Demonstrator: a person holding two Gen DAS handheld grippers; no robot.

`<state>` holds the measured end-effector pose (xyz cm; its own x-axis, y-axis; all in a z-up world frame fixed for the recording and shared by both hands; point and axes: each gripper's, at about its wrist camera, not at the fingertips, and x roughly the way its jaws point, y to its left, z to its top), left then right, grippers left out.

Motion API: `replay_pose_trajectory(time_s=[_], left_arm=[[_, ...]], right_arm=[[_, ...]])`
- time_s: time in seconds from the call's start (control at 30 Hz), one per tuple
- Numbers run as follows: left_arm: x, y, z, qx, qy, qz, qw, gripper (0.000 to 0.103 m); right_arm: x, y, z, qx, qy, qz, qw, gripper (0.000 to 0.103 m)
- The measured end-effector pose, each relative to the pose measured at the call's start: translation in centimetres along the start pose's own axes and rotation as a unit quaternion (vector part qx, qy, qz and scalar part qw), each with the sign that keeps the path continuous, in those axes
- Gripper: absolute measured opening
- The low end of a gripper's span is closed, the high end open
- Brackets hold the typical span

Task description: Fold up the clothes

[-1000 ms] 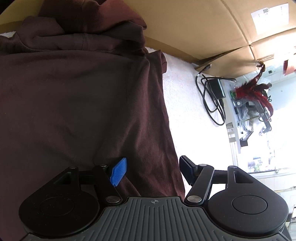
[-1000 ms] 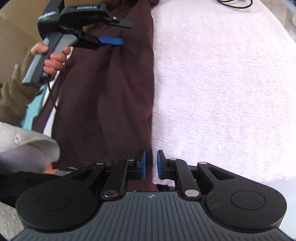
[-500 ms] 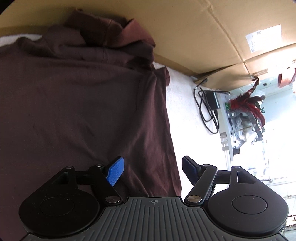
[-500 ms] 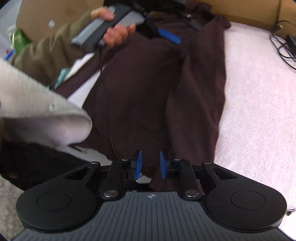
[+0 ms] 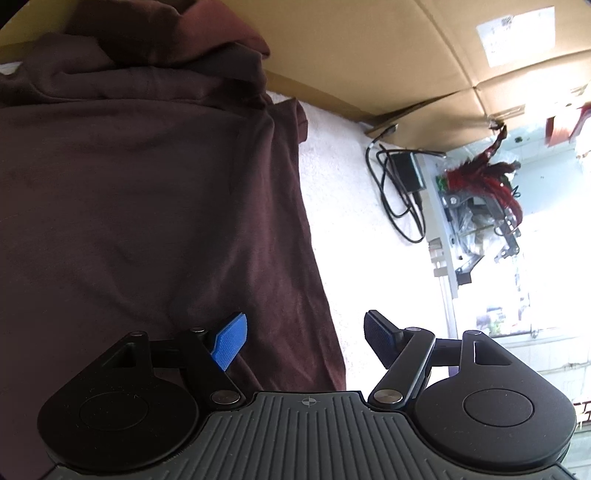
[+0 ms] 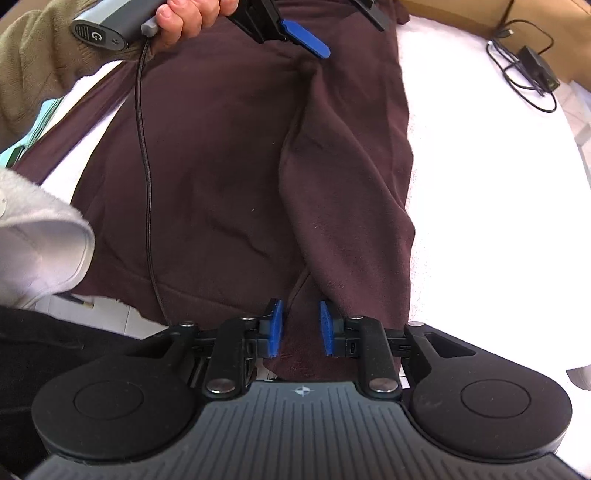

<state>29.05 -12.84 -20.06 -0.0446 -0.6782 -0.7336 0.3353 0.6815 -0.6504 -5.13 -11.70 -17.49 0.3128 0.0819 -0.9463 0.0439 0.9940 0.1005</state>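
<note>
A dark maroon hoodie (image 5: pixel 147 192) lies flat on a white fleecy surface (image 5: pixel 351 229), hood towards the cardboard. My left gripper (image 5: pixel 303 321) hovers open over the hoodie's right edge with nothing between its pads; a hand holds this left gripper (image 6: pixel 338 27) at the top of the right wrist view. One sleeve (image 6: pixel 343 177) runs from the shoulder down across the hoodie (image 6: pixel 207 177) to my right gripper (image 6: pixel 301 328). Its jaws are closing, a narrow gap still shows, and the sleeve end sits between the pads.
A cardboard box wall (image 5: pixel 369 55) stands behind the hood. A black charger and cable (image 5: pixel 402 184) lie on the white cover near it. A white folded garment (image 6: pixel 33 236) rests at the left, beside an olive sleeve (image 6: pixel 33 74).
My right gripper has swung left from the hoodie's right edge, and the sleeve now lies slanted across the hoodie body. The left gripper stays open over the same spot.
</note>
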Motion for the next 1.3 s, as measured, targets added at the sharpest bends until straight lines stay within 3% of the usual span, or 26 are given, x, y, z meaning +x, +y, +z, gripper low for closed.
replay_pose_trajectory(time_s=[0.17,0.3,0.53,0.67,0.73,0.77,0.9,1.03,1.13,1.17,1.3], left_arm=[[0.2,0.4,0.4,-0.005,0.004,0.002,1.0,0.082],[0.1,0.8,0.8,-0.008,0.004,0.005,1.0,0.082],[-0.9,1.3,1.0,-0.005,0.002,0.007,1.0,0.082],[-3.2,1.8,0.8,-0.008,-0.017,-0.001,0.9998,0.083],[-4.4,2.0,0.6,-0.015,-0.028,-0.011,0.9994,0.087],[-4.8,2.1,0.4,-0.019,-0.031,-0.019,0.9992,0.087],[-5.2,1.5,-0.8,-0.014,-0.02,-0.051,0.9984,0.087],[-3.2,0.3,-2.0,0.004,0.003,-0.057,0.9984,0.088],[-1.6,0.4,-1.6,0.012,-0.007,-0.003,0.9999,0.087],[-1.7,1.1,-1.2,-0.002,-0.012,0.0,0.9999,0.087],[-3.2,3.1,-0.2,-0.045,-0.04,0.005,0.9982,0.087]], right_arm=[[-1.4,-0.3,-0.1,-0.002,-0.005,0.065,0.998,0.002],[-2.8,-1.0,-1.0,-0.046,0.0,0.13,0.99,0.002],[-1.4,-0.6,-1.4,-0.088,0.029,0.13,0.987,0.003],[-1.4,-2.1,-0.4,-0.055,0.021,0.169,0.984,0.011],[-2.3,-3.6,0.2,-0.026,-0.008,0.189,0.982,0.03],[-2.8,-4.4,0.5,-0.007,-0.025,0.192,0.981,0.034],[-2.5,-7.6,1.2,0.077,-0.065,0.2,0.975,0.035],[0.0,-9.3,1.7,0.13,-0.086,0.194,0.969,0.035],[2.2,-9.7,2.1,0.161,-0.08,0.143,0.973,0.035],[2.9,-9.7,2.2,0.165,-0.072,0.127,0.975,0.035],[1.7,-9.3,2.5,0.155,-0.086,0.153,0.972,0.035]])
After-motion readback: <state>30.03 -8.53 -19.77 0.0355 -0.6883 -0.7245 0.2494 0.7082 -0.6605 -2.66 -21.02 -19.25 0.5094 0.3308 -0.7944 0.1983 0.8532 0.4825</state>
